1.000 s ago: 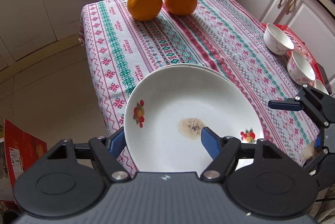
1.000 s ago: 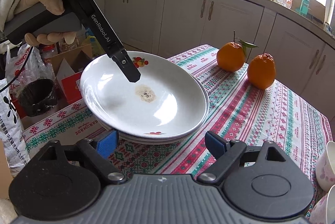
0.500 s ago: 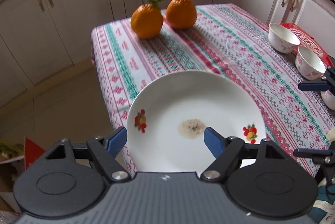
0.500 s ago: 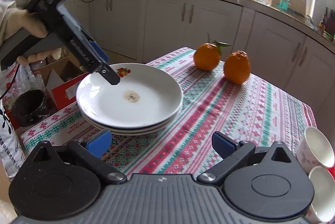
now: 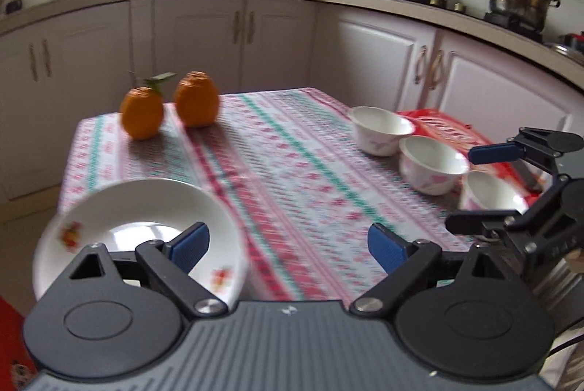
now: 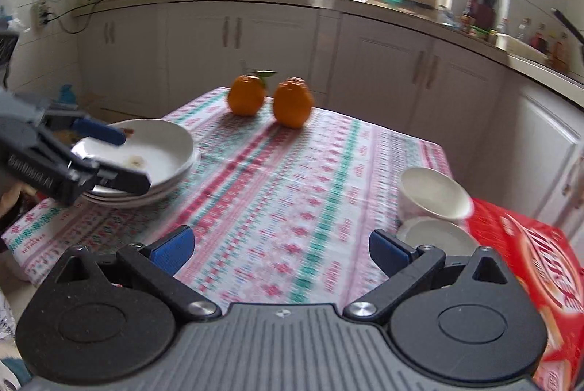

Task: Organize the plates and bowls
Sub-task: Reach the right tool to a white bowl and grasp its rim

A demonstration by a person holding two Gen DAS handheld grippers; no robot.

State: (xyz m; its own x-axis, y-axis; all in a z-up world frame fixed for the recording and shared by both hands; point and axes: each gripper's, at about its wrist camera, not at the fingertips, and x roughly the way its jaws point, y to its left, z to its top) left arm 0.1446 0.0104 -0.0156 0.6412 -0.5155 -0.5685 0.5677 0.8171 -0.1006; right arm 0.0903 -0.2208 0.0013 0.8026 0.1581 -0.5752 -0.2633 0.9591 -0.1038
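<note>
Left tongs (image 5: 288, 243) opening — empty | right tongs (image 6: 279, 246) wide, empty | plates (image 6: 160, 150) stacked

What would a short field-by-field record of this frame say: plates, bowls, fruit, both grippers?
plates: white stack at the tablecloth's left edge, top one stained
bowls: three in a row, right side, not stacked
fruit: two oranges at far end
left gripper: jaws opening, nothing between
right gripper: wide open, nothing held
</note>
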